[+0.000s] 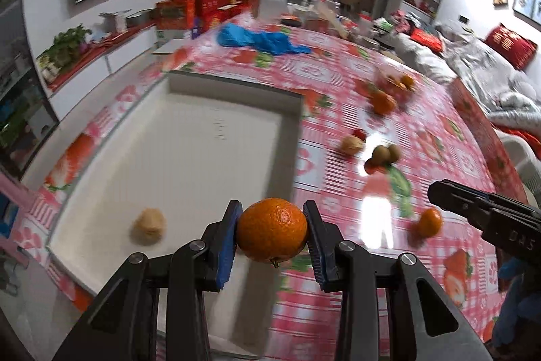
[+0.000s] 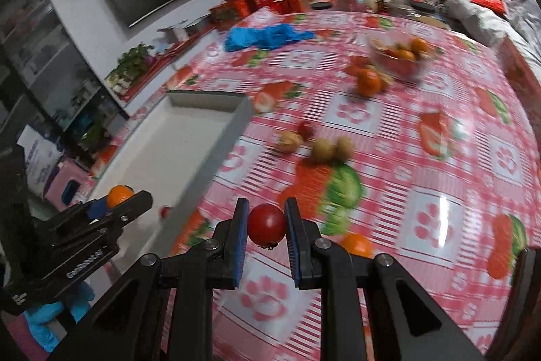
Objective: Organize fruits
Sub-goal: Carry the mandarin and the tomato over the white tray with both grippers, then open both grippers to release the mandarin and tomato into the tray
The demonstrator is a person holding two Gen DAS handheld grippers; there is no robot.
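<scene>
Mandarin [image 1: 272,229] clamped in left gripper [image 1: 272,230], hanging over tray [image 1: 216,124] near its right wall at 5 o'clock. Tomato [image 2: 267,224] pinched in right gripper [image 2: 267,225], above cloth [image 2: 429,225], tray at 10 o'clock. Better to lower mandarin well inside the wall, clear of walnut [image 1: 148,226] at 9 o'clock, before releasing; then swing tomato across the wall and set down softly against rolling.
</scene>
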